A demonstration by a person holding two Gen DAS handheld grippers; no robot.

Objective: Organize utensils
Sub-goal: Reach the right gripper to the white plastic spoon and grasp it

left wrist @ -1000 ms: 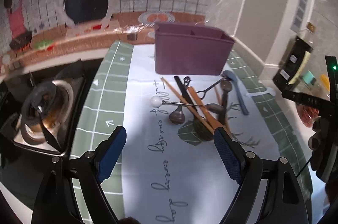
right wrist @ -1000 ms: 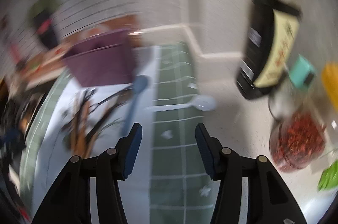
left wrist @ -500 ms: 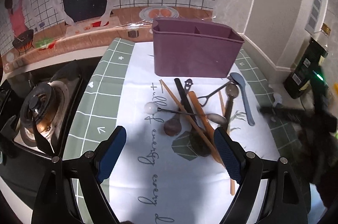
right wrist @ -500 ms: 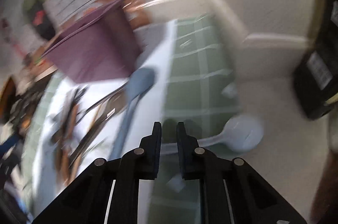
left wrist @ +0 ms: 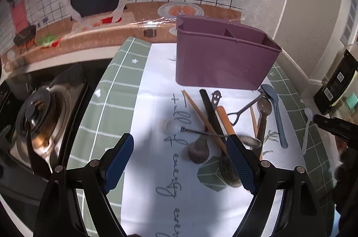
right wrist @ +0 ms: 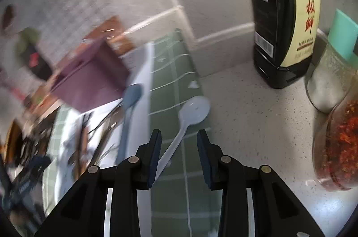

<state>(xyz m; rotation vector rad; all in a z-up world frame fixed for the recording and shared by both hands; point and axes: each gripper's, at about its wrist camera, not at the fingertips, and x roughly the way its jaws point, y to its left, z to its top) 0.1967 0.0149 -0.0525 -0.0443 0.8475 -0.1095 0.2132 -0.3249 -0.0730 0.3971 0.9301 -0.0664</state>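
Observation:
A purple caddy [left wrist: 221, 62] stands at the back of the white and green mat [left wrist: 107, 102]. In front of it lies a pile of utensils [left wrist: 223, 125]: chopsticks, wooden and metal spoons, a peeler. A blue spoon [left wrist: 277, 114] lies at the pile's right. My left gripper [left wrist: 179, 147] hovers open over the pile's near side, holding nothing. At the mat's right edge lies a white plastic spoon [right wrist: 192, 111]. My right gripper [right wrist: 179, 138] is low over its handle. Its jaws are opening, with the handle between them beside the left pad. The caddy [right wrist: 89, 80] is blurred at the left.
A dark soy sauce bottle [right wrist: 286, 13], a jar with a teal lid [right wrist: 331, 71] and a jar of red chili [right wrist: 337, 143] stand on the speckled counter right of the spoon. A gas burner [left wrist: 38, 122] sits left of the mat. The wall runs close behind the caddy.
My right gripper swung right and down onto the white spoon; its jaws went from wide to nearly shut, then parted again. The left gripper moved closer to the utensil pile, still open.

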